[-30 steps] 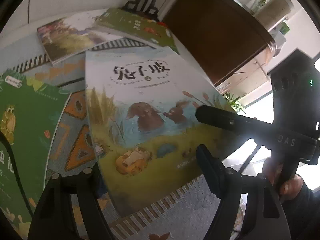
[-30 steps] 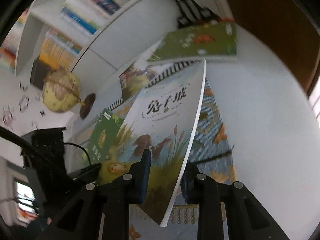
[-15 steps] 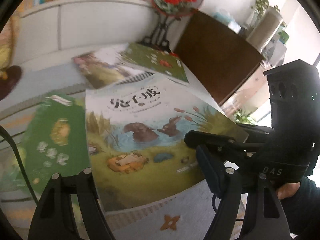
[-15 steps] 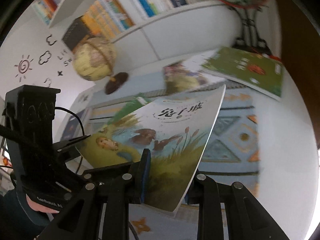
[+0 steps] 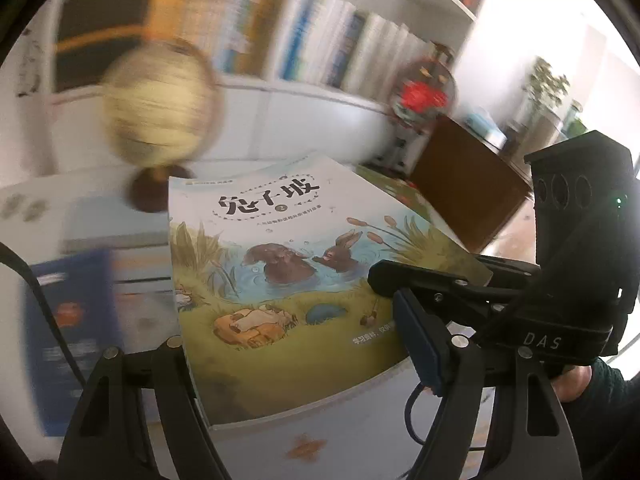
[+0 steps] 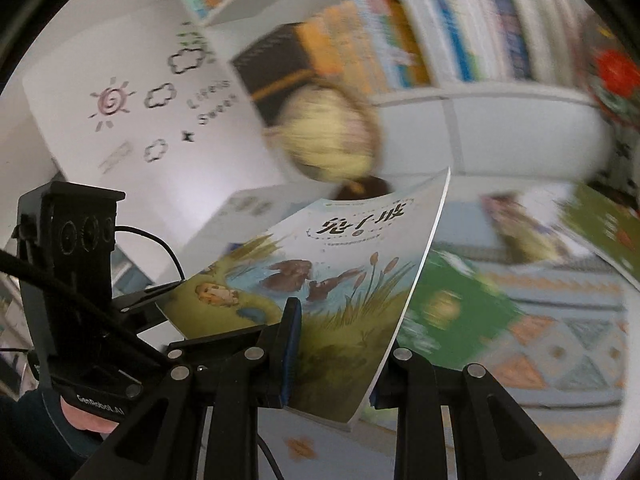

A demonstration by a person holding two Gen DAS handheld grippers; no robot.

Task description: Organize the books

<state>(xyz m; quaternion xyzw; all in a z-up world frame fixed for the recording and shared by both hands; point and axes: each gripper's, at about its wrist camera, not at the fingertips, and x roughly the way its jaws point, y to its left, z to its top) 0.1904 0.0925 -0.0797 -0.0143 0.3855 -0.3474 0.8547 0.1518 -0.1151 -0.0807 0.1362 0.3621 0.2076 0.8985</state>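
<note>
White shelving packed with books (image 5: 320,40) ran behind the globe (image 5: 160,100), all blurred. Rabbit picture book (image 5: 288,272) was off the patterned mat (image 6: 560,340), cover up; right gripper (image 6: 336,344) clamped its lower edge, left gripper (image 5: 304,348) straddled the spine corner, jaws wide, can't tell if pads pressed. Green book (image 6: 452,308) lay flat below

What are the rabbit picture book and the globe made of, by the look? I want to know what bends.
Rabbit picture book: paper with a thin, faintly glossy softcover; it curves while held in the right gripper. Globe: too blurred to tell; its dark round base looks like wood or plastic.
</note>
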